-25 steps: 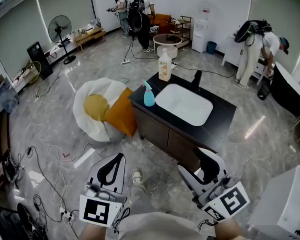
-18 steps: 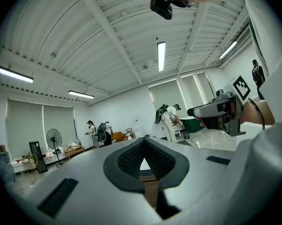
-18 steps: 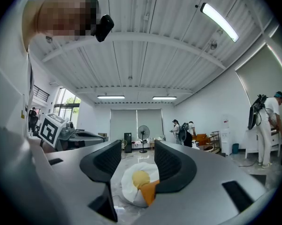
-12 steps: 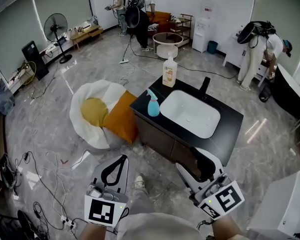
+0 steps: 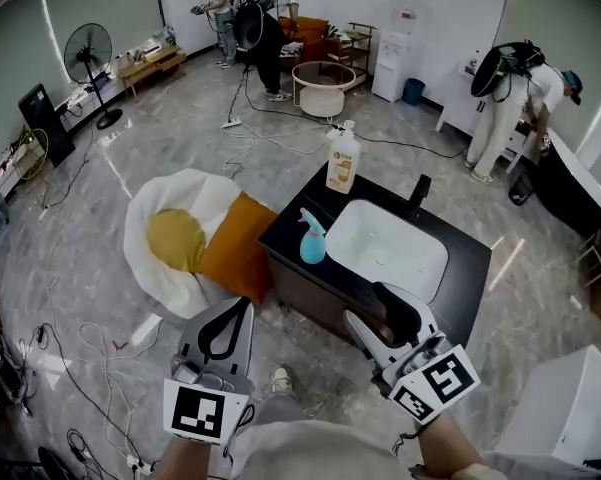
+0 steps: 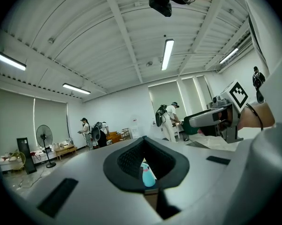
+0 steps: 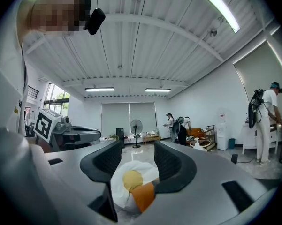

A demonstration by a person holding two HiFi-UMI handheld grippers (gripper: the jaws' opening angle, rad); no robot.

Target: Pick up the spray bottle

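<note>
The teal spray bottle [image 5: 312,238] stands upright on the black counter [image 5: 470,268], at its near left edge beside the white sink basin [image 5: 385,250]. Both grippers hang level in front of the counter, short of it. My left gripper [image 5: 240,308] has its fingertips together with nothing between them; the left gripper view shows the spray bottle [image 6: 148,175] through the gap below its tips [image 6: 142,139]. My right gripper [image 5: 373,308] stands open and empty, close to the counter's front edge; in its own view the right gripper [image 7: 137,156] frames the beanbag.
A tall soap bottle [image 5: 343,158] and a black faucet [image 5: 420,190] stand at the counter's back. A white, yellow and orange beanbag [image 5: 180,238] lies left of the counter. Cables [image 5: 60,328] trail over the floor. People [image 5: 510,98] work at the room's far side.
Both grippers have travelled forward toward the counter. The counter and spray bottle now sit nearer and lower in the head view. The jaws look unchanged.
</note>
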